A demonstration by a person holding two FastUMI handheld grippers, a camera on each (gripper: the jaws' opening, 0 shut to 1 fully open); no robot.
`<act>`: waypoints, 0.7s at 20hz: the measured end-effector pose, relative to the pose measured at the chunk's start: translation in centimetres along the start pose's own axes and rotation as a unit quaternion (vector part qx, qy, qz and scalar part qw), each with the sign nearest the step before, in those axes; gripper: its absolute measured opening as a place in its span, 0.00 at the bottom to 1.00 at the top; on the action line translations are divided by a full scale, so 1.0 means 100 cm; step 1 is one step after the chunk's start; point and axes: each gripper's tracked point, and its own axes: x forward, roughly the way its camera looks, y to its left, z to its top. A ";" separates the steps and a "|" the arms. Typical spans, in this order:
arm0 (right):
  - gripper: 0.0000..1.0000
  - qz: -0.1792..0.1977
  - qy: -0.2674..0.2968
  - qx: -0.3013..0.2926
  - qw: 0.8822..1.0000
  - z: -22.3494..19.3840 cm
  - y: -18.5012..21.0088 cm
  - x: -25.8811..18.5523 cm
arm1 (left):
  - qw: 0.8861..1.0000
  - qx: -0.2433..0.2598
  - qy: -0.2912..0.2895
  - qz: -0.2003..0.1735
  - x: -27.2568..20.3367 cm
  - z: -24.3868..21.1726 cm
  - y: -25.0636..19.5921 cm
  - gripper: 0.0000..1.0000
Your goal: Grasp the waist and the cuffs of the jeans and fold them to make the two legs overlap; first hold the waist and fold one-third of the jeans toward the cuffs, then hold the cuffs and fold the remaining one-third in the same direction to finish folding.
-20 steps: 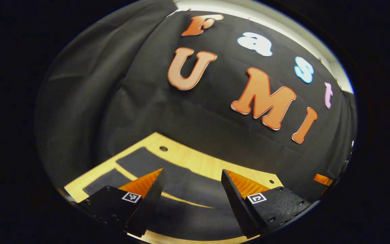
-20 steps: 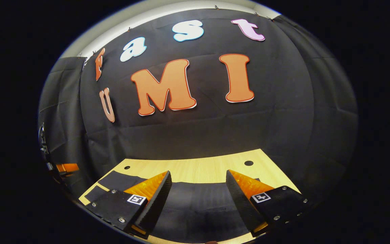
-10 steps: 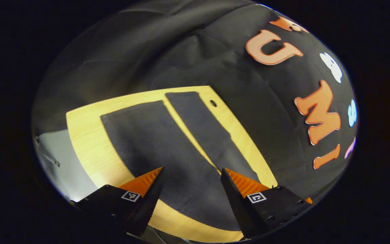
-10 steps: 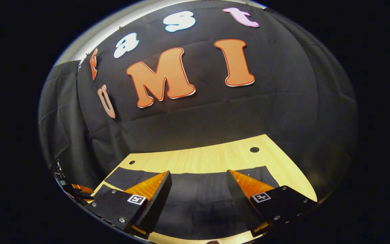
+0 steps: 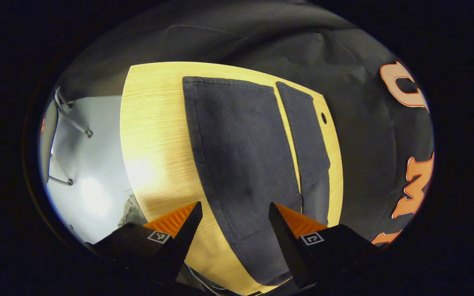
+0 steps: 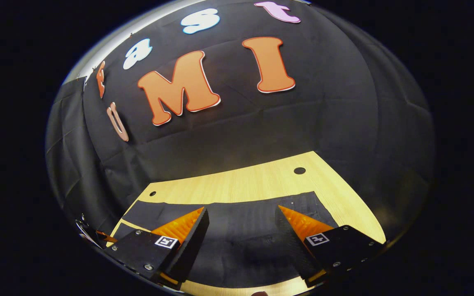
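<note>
On your left side, the left gripper view looks steeply down over the table (image 5: 154, 135), and your left gripper (image 5: 233, 216) hangs above it with its fingers spread apart, holding nothing. That view gives you what the other does not: a pale floor (image 5: 84, 172) at the far left with thin metal legs (image 5: 72, 119) standing on it, the table's long left edge, and the jeans (image 5: 241, 156) laid flat with both legs running away from you. The wide leg fills the middle; the narrow leg (image 5: 309, 148) lies just to its right, a thin strip of wood showing between them. Both far ends of the legs stop short of the table's far edge. Bare wood runs wide along the left of the jeans, so you have open room there; on the right the cloth reaches almost to the table's edge, near a small round hole (image 5: 324, 118).

Moving to the right gripper view, you see the booth wall (image 6: 261, 135) rising behind the table (image 6: 261, 185), which the left one barely catches. Your right gripper (image 6: 242, 226) is also held with its fingers wide apart and nothing between them, above a flat dark stretch of the jeans (image 6: 237, 238). A straight edge of the cloth crosses from left to right, with a broad band of bare wood beyond it up to the wall, and two small holes (image 6: 299, 170) near the far corners.
</note>
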 end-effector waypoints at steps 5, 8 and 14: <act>0.97 -0.012 0.010 0.020 1.000 -0.003 -0.017 0.004 | 1.000 -0.016 0.001 0.020 0.014 -0.003 0.008 0.98; 0.97 -0.012 0.014 0.027 0.999 -0.002 -0.021 0.004 | 0.999 -0.035 0.000 0.016 0.020 -0.002 0.007 0.98; 0.97 -0.012 0.016 0.040 0.999 -0.002 -0.021 0.005 | 0.999 -0.049 -0.001 -0.001 0.036 0.014 -0.015 0.95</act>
